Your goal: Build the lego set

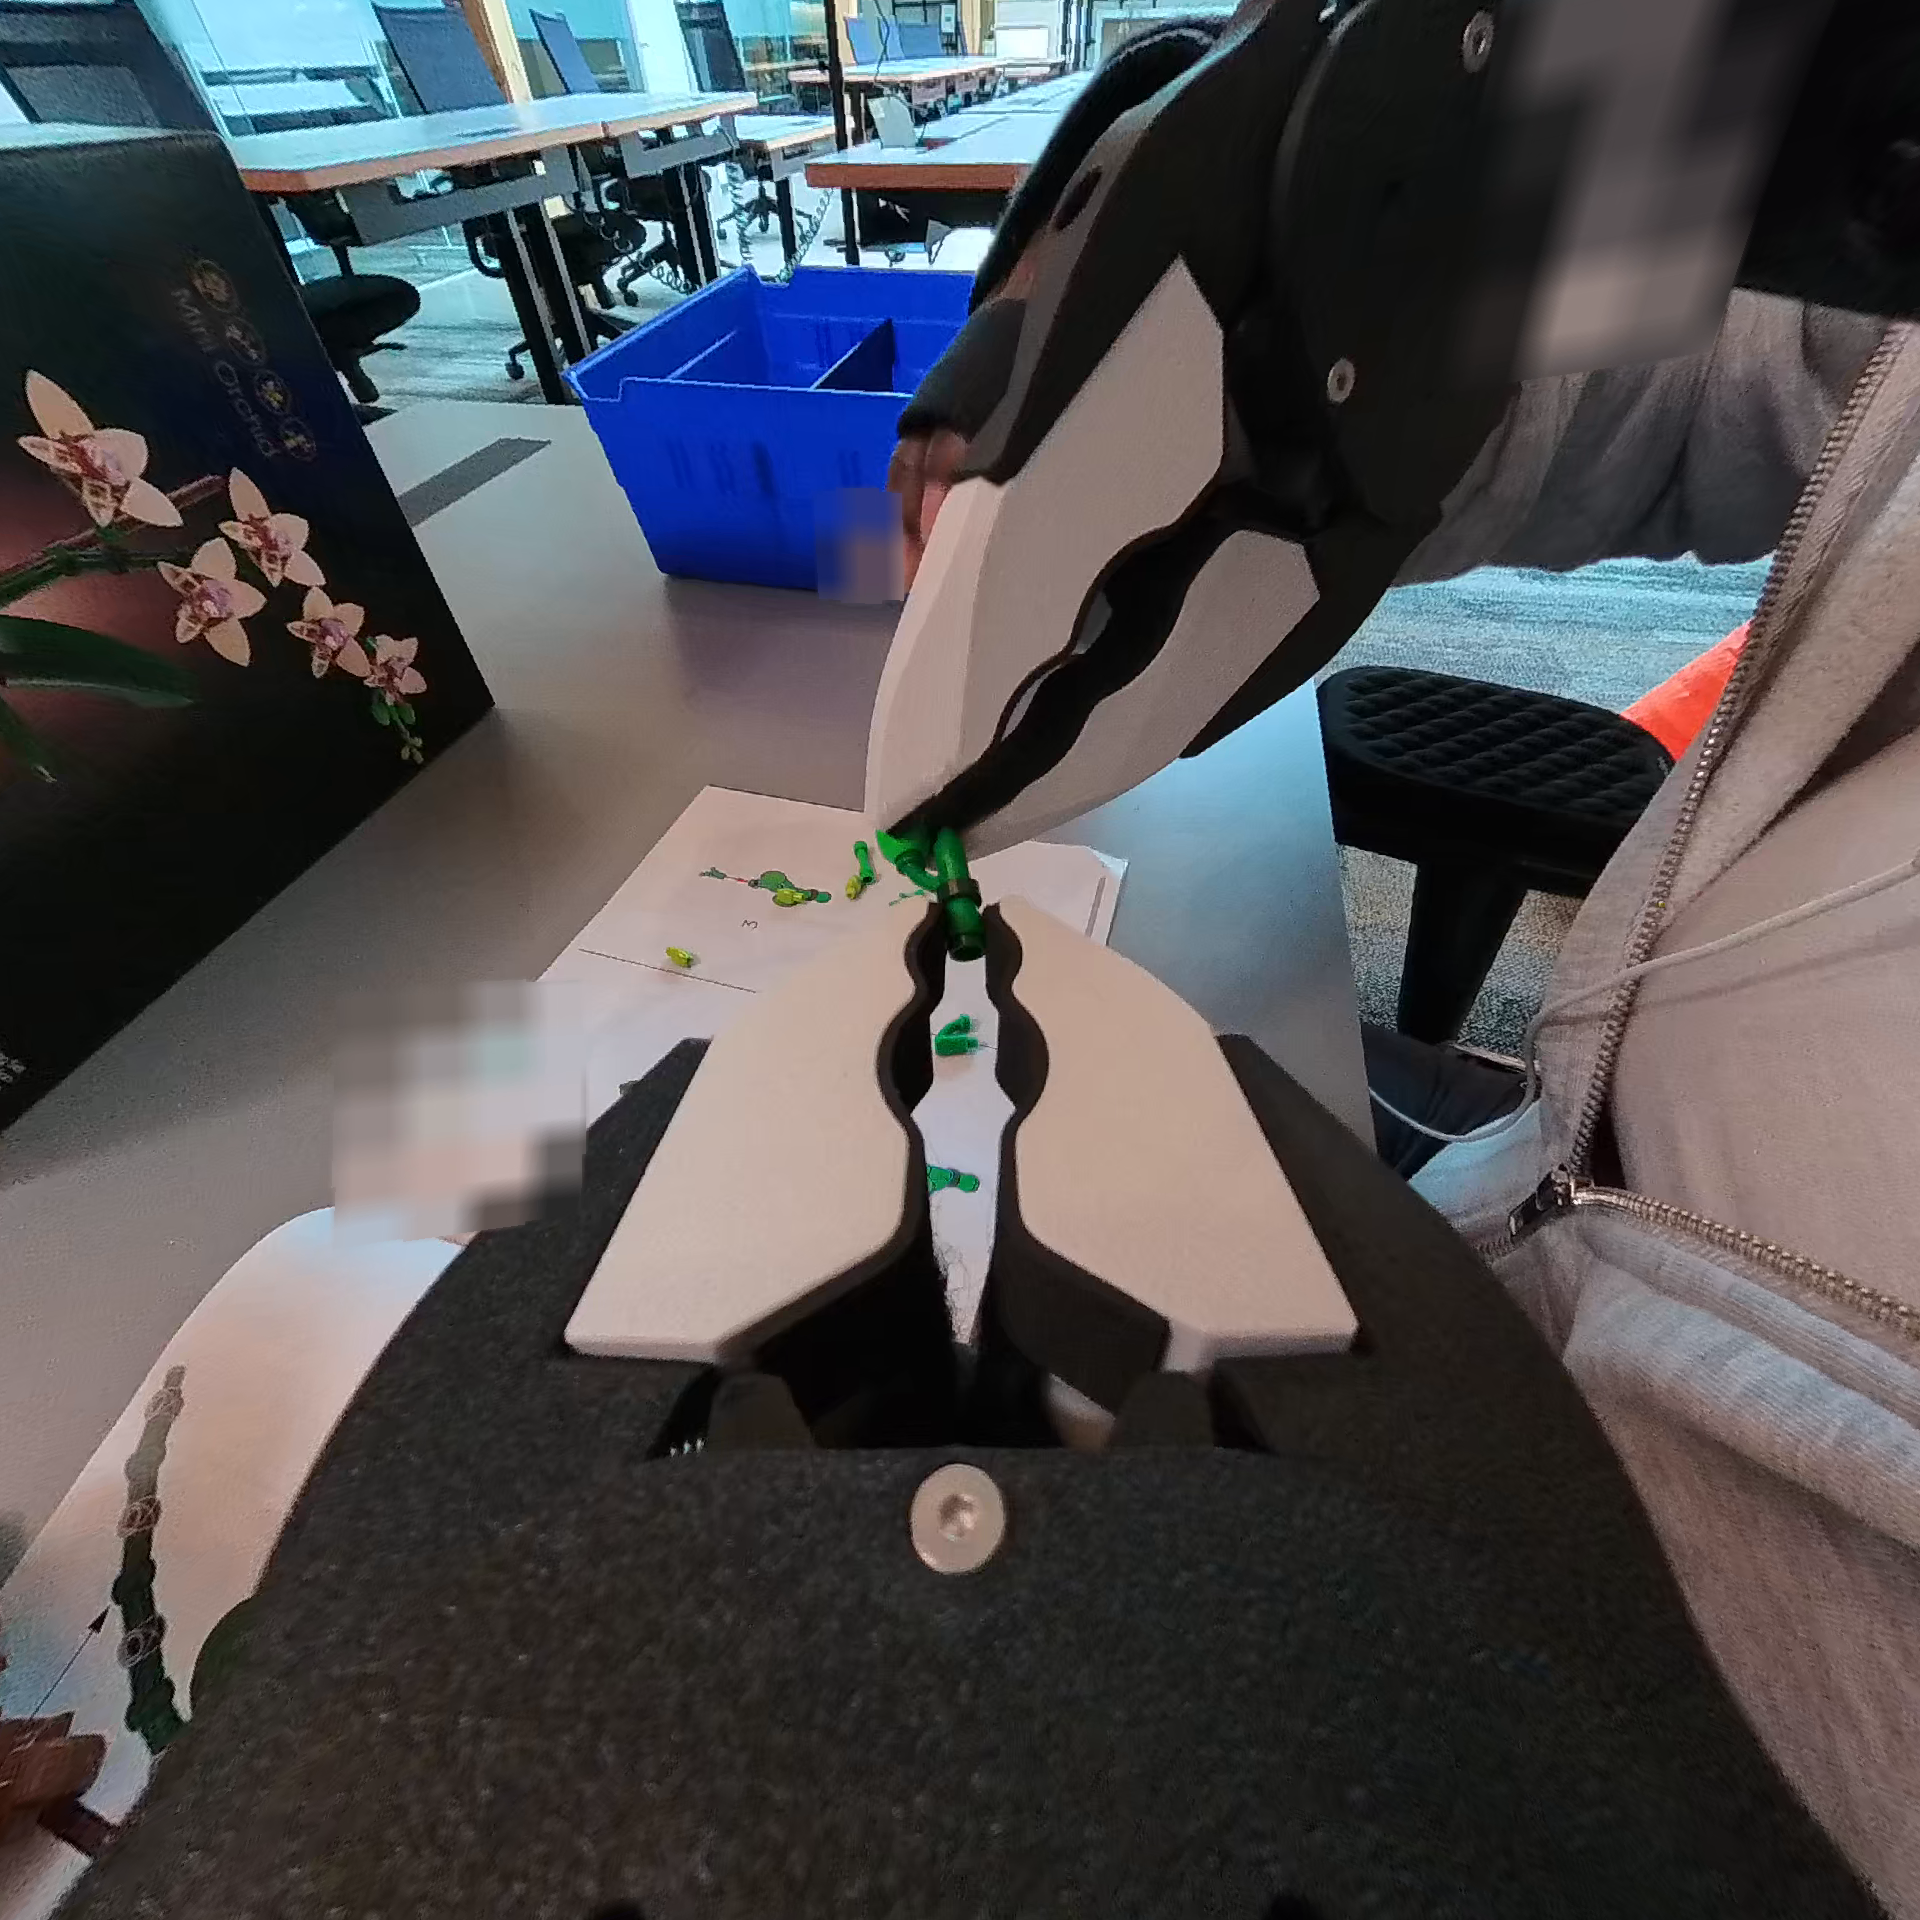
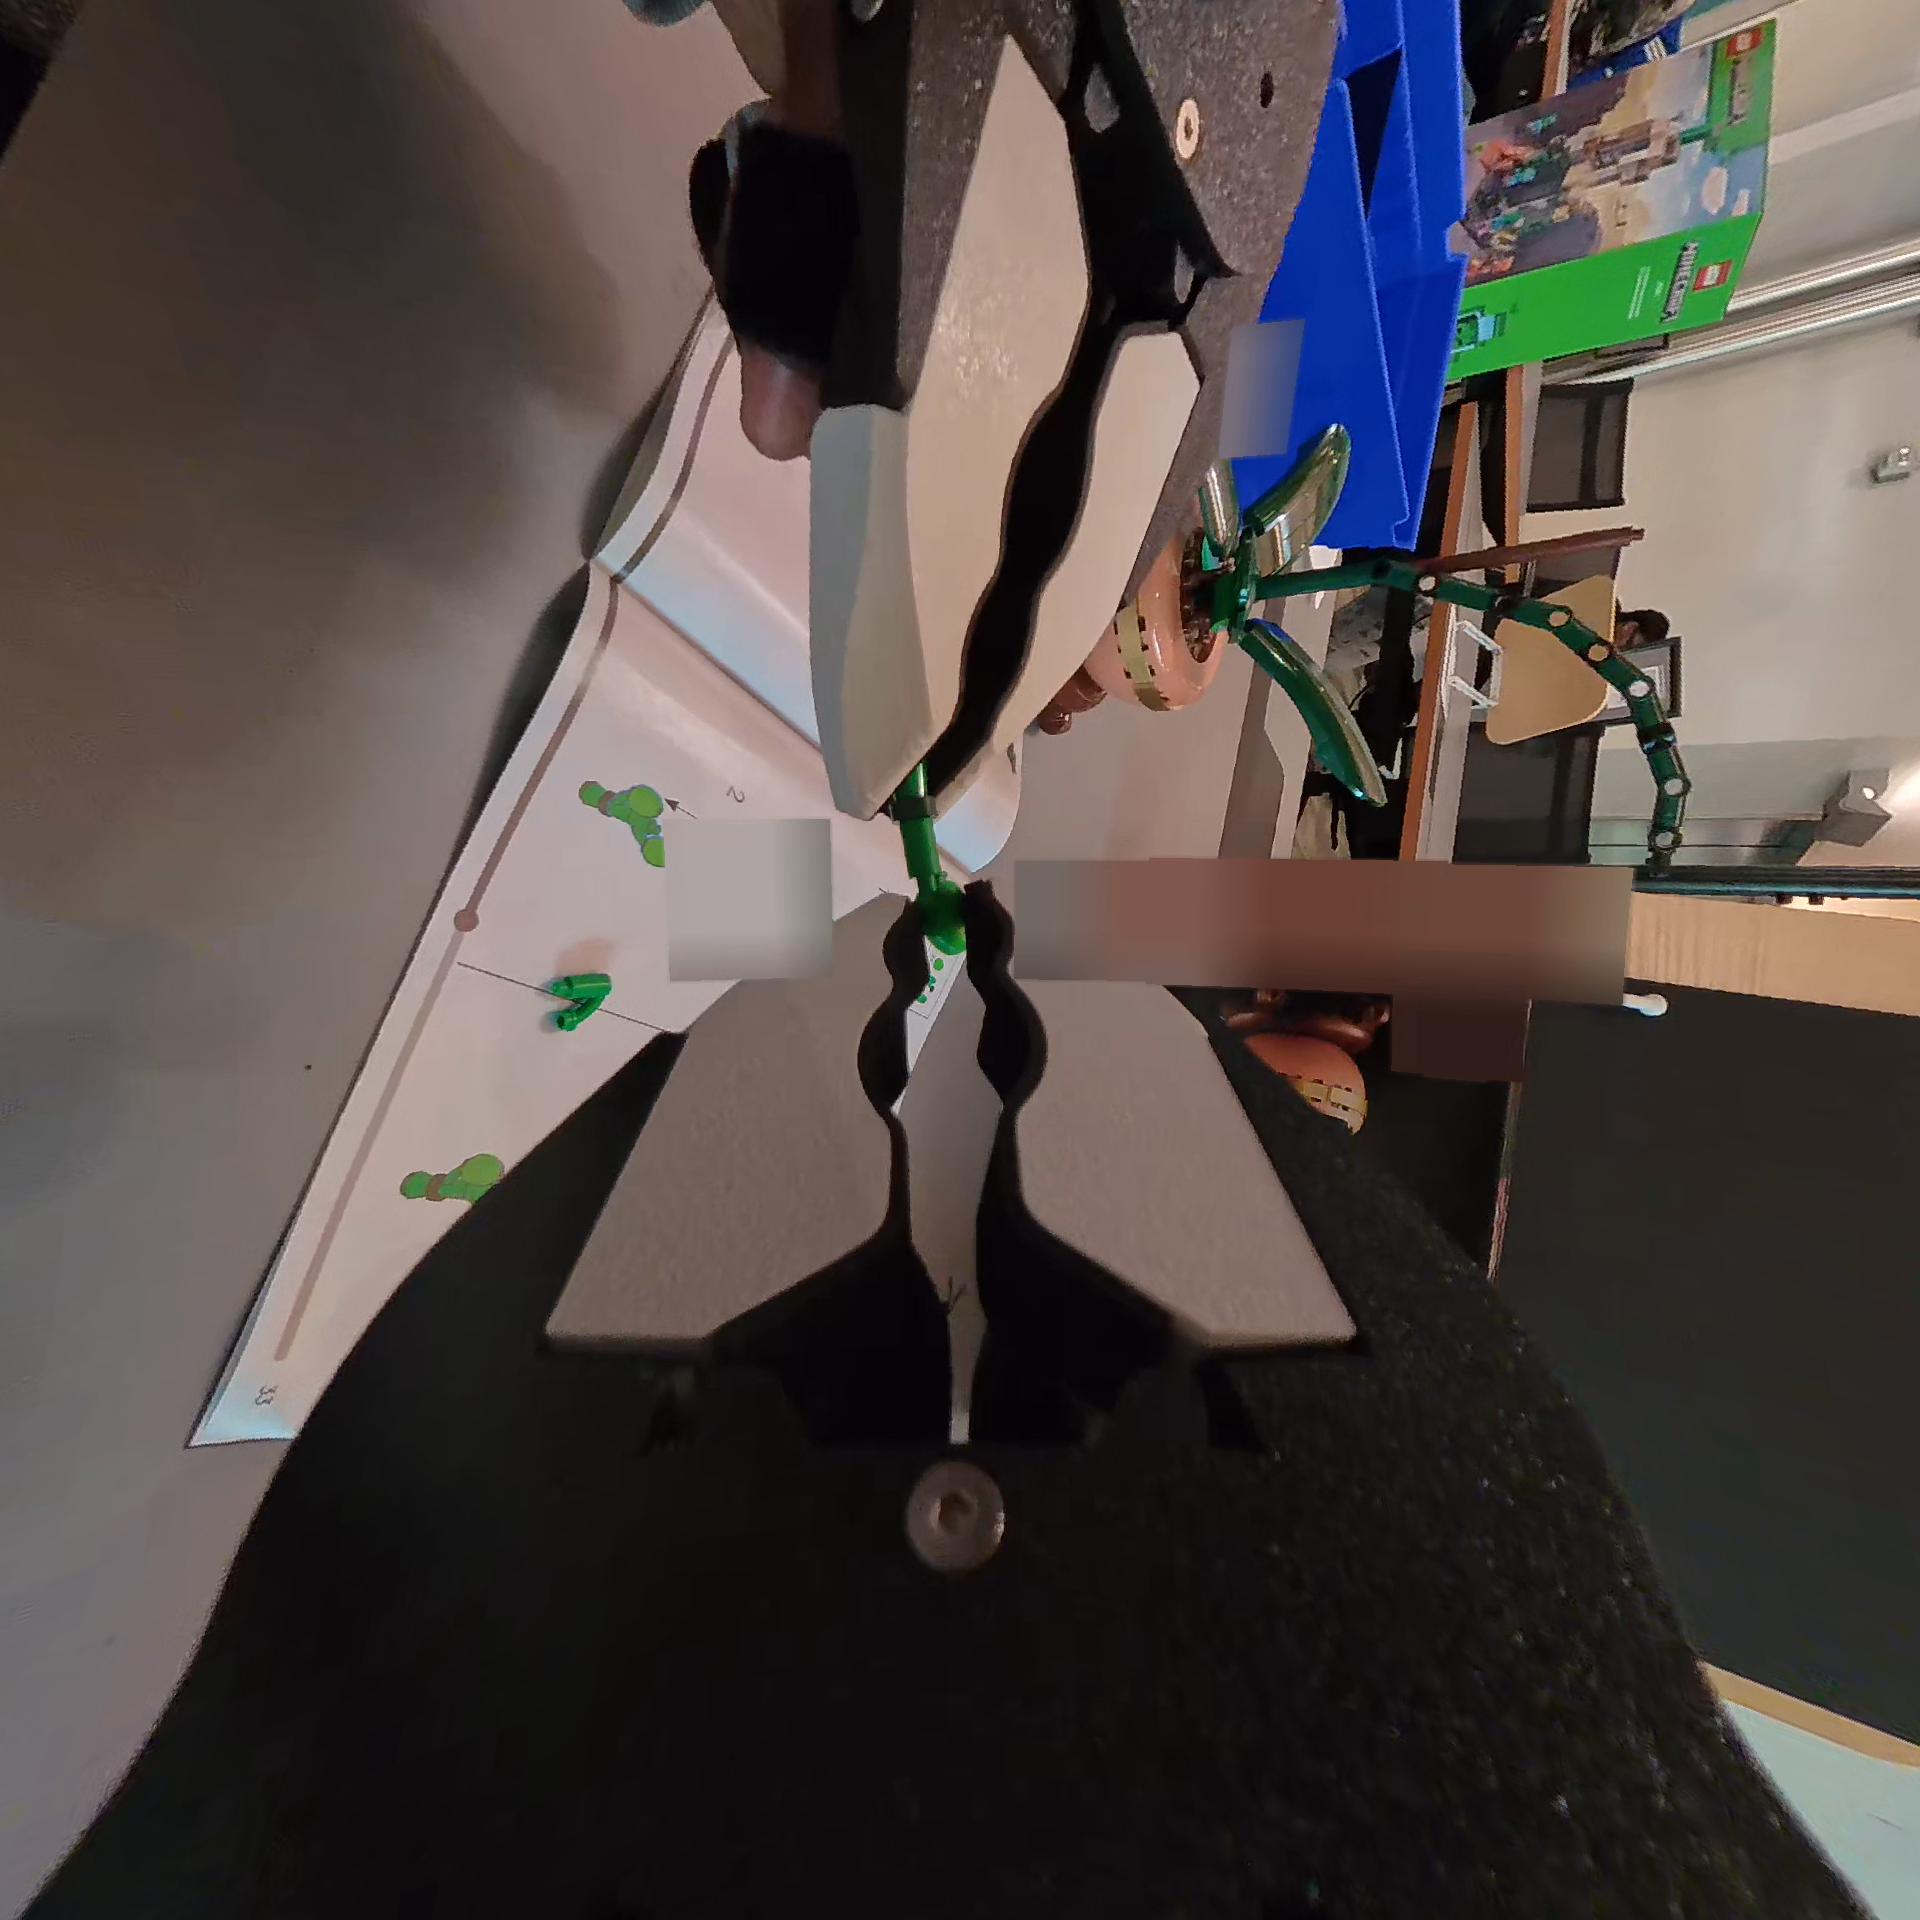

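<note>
A short green lego stem assembly [image 1: 953,878] is held in the air between both grippers, just above the open instruction booklet [image 1: 727,914]. My left gripper [image 1: 961,916] is shut on its lower end. My right gripper [image 1: 925,831] comes in from the upper right and is shut on its other end, a bright green joint. In the right wrist view the right gripper [image 2: 938,902] grips the joint piece [image 2: 940,920], and the left gripper [image 2: 896,805] comes from above holding the stem [image 2: 920,836]. The two green parts touch end to end.
Loose green pieces [image 1: 954,1036] [image 2: 577,1003] lie on the booklet [image 2: 540,883]. The orchid set box [image 1: 208,623] stands at the left and a blue bin [image 1: 758,436] behind it. The potted orchid model [image 2: 1174,644] with its arched stem stands beyond. A person in a grey hoodie [image 1: 1714,1143] is at the right.
</note>
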Demonstrator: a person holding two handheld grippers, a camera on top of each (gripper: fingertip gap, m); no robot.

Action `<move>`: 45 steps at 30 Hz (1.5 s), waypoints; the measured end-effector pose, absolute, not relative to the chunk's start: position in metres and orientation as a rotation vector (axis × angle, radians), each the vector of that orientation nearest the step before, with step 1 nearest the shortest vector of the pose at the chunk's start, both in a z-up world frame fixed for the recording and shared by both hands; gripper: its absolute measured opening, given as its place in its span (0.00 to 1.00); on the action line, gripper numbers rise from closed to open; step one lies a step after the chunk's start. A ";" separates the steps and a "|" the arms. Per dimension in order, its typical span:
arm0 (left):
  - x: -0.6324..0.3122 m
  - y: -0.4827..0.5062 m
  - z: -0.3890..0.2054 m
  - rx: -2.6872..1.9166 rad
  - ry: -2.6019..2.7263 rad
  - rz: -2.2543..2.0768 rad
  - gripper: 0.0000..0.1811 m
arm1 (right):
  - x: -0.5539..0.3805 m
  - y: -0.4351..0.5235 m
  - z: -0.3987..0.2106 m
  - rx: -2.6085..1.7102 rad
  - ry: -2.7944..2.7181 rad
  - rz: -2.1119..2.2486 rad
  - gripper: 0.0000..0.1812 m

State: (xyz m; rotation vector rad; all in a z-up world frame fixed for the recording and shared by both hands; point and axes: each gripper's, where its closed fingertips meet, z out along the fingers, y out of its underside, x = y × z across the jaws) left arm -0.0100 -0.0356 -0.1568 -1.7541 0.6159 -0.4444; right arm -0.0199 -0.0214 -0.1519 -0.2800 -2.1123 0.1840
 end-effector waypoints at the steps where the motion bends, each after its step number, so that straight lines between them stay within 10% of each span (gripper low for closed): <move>1: -0.010 -0.036 -0.157 -1.754 0.618 -0.443 0.03 | -0.020 -0.021 -0.152 -0.279 -2.114 0.181 0.04; 27: -0.025 -0.033 -0.152 -1.714 0.534 -0.414 0.03 | -0.027 -0.010 -0.139 -0.384 -2.044 0.320 0.06; 37: -0.077 -0.034 -0.172 -1.713 0.293 -0.312 0.03 | 0.031 0.050 -0.201 -1.674 -1.935 0.763 0.08; 45: -0.051 -0.031 -0.174 -1.690 0.412 -0.297 0.03 | 0.164 0.066 -0.257 -2.175 -1.868 0.102 0.15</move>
